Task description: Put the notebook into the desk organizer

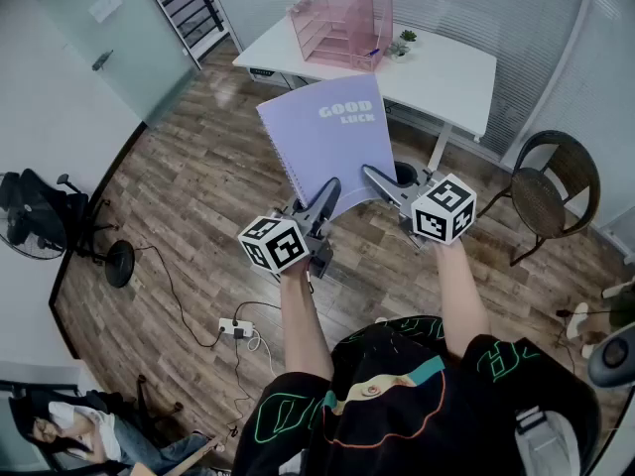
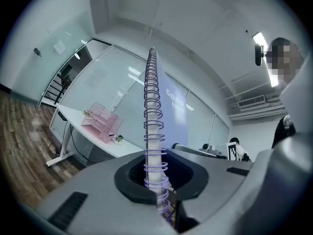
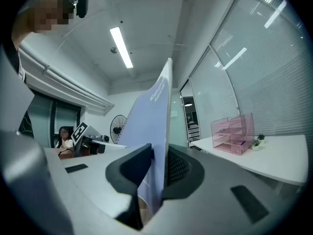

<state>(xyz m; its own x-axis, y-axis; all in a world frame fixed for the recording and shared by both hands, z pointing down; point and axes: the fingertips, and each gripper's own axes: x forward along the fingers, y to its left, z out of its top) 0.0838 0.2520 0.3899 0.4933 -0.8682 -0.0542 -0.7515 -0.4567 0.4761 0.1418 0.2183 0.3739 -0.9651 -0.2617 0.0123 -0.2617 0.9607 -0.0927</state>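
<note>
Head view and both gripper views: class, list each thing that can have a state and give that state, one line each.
notebook: closed, held in the air by its lower edge.
left gripper: shut on the notebook's spiral edge.
right gripper: shut on the notebook's plain edge.
desk organizer: upright on the white desk, notebook not yet in it.

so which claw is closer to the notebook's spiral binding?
Left. The left claw is clamped right on the spiral binding; the right claw grips the opposite, plain edge of the notebook, away from the spiral.
</note>
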